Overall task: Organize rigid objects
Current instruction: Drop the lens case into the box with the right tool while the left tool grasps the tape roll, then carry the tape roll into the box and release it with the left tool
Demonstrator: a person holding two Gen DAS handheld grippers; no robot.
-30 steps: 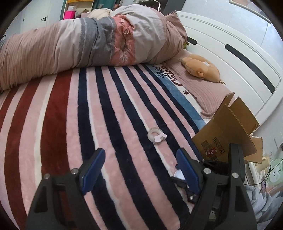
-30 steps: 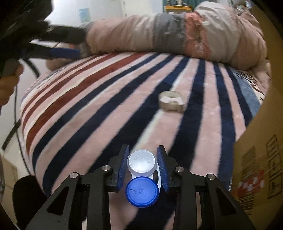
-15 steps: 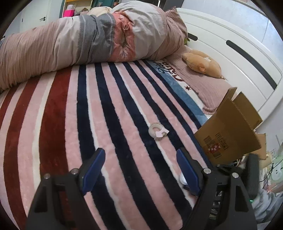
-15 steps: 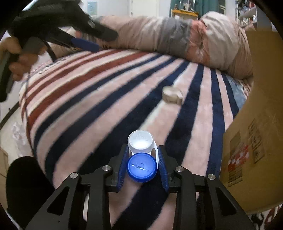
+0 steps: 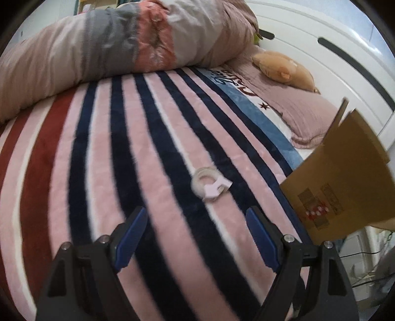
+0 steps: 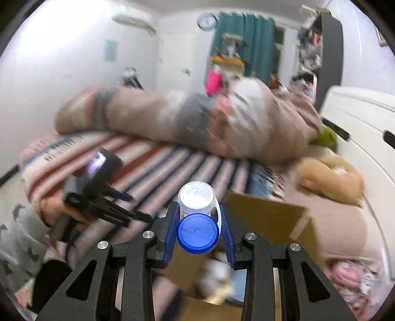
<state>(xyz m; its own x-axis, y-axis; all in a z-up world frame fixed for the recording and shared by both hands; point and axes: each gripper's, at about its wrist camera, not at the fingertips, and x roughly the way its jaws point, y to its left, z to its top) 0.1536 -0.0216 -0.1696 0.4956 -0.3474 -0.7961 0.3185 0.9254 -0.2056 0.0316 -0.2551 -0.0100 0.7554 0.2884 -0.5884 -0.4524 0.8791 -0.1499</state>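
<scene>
Right tool (image 6: 199, 228) is clamped on a white-and-blue lens case (image 6: 197, 217), I think, above the cardboard box (image 6: 266, 217). Left tool (image 5: 196, 237) gapes wide, tape roll (image 5: 209, 184) just ahead.

Before you, a bed spread with a plush blanket striped pink, navy and dark red (image 5: 153, 158); across its far side, a rolled quilt of beige, grey and coral panels (image 5: 118, 42); beside it, a mauve textured pillow (image 5: 291, 108) bearing a tan plush toy (image 5: 284, 66); behind, a white panelled headboard (image 5: 328, 61); farther off, white walls (image 6: 61, 61), teal curtains (image 6: 246, 37), a round wall clock (image 6: 207, 21), a dark shelving unit (image 6: 328, 49).
</scene>
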